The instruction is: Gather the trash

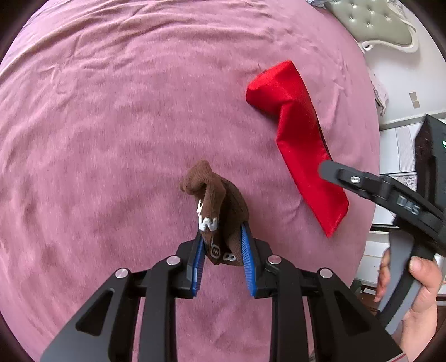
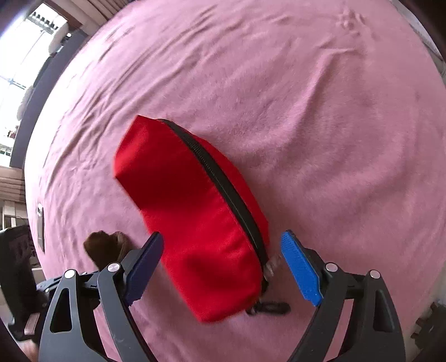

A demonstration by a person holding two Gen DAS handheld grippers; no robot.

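My left gripper (image 1: pixel 221 242) is shut on a brown knitted sock with white lettering (image 1: pixel 211 200) and holds it over the pink bed cover (image 1: pixel 111 125). The sock also shows at the lower left of the right wrist view (image 2: pixel 107 246). A red zip pouch (image 1: pixel 301 139) lies on the cover to the right. My right gripper (image 2: pixel 223 261) is open, its blue pads on either side of the pouch's near end (image 2: pixel 195 211). The pouch's black zipper (image 2: pixel 223 181) runs along its right edge. The right gripper (image 1: pixel 329 170) shows beside the pouch in the left wrist view.
A padded grey headboard (image 1: pixel 370 22) stands at the far right. White furniture (image 1: pixel 395 150) and a dark box (image 1: pixel 429 156) stand beyond the bed's right edge. A window (image 2: pixel 25 55) is at the left. A small dark flat object (image 2: pixel 41 225) lies on the cover.
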